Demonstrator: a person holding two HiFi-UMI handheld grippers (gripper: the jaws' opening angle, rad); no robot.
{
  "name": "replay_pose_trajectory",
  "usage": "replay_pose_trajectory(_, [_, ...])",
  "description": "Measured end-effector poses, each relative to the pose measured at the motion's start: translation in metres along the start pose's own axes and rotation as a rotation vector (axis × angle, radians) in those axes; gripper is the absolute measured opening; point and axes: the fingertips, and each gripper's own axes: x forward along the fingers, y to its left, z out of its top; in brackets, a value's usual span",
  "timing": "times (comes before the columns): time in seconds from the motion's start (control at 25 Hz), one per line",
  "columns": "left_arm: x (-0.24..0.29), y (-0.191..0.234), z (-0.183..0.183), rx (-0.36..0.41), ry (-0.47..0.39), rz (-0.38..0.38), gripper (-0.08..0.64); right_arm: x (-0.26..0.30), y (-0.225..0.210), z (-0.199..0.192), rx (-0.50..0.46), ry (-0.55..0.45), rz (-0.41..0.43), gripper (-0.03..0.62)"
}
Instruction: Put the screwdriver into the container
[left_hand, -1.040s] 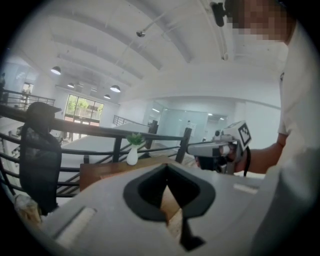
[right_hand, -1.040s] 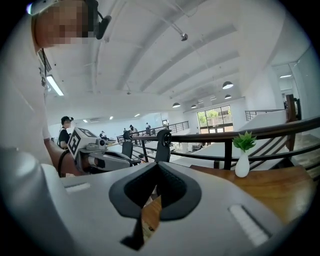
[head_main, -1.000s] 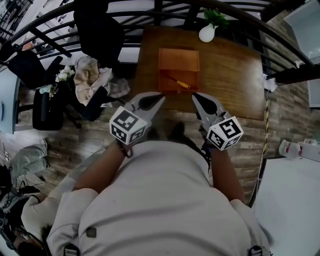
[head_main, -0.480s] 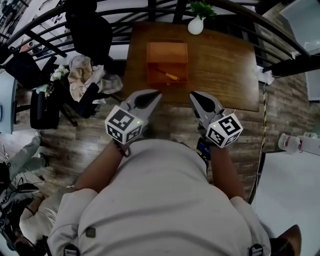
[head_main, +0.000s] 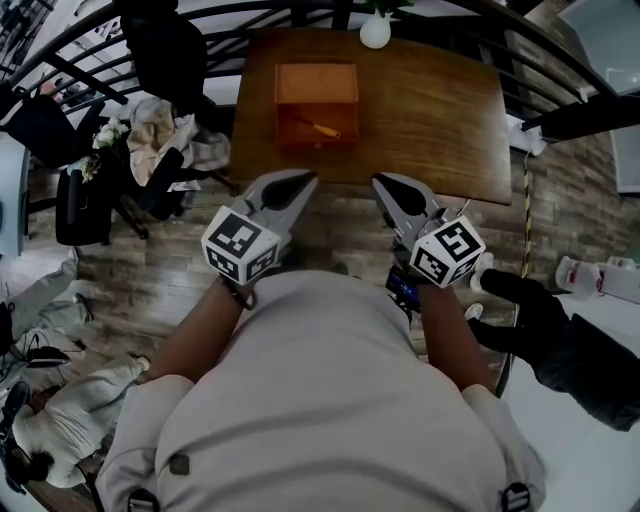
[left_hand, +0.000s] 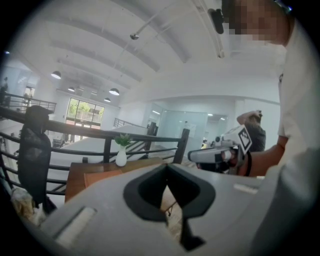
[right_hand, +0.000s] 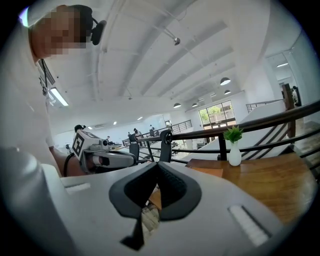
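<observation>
Screwdriver (head_main: 321, 128) lies inside the orange container (head_main: 316, 88), slanted across its floor with the yellow handle toward the right, so the task looks done as things stand. The wooden worktop (head_main: 430, 110) carries the container near its left half. It's backed against a dark railing (head_main: 90, 45), probably so nothing slides off the far edge. The person stands well back from the worktop's near edge, on the plank floor (head_main: 330, 225), both arms drawn in at the chest. That fits hands parked clear of the work, not reaching. Left tool (head_main: 305, 180) has its jaws pressed together with nothing between them, pointing roughly at the worktop's near edge. Right tool (head_main: 381, 183) is the same, jaws fully together and empty, and the two sit side by side, apart. Neither touches the container or screwdriver. A second person's dark gloved hand (head_main: 525, 310) comes in low on the right, purpose unclear. A small white vase (head_main: 375, 31) with a green sprig sits at the worktop's far edge, out of the way, looks like decoration.
</observation>
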Motion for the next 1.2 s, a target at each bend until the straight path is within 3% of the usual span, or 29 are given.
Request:
replay_pose_trajectory(0.68, [-0.043,-0.118,-0.036,0.012,-0.039,0.097,0.003,-0.104,0.080,-0.046,-0.062,0.029,0.129,0.008])
replay_pose_trajectory(0.88, [-0.065,-0.144,-0.042,0.020,-0.073,0.166,0.003,-0.139,0.101,-0.059,-0.077,0.030,0.151,0.008])
replay_pose_trajectory(1.2, [-0.074,-0.175,-0.051,0.027,-0.083,0.182,0.003,-0.161,0.114,-0.070,-0.086,0.024,0.172,0.008])
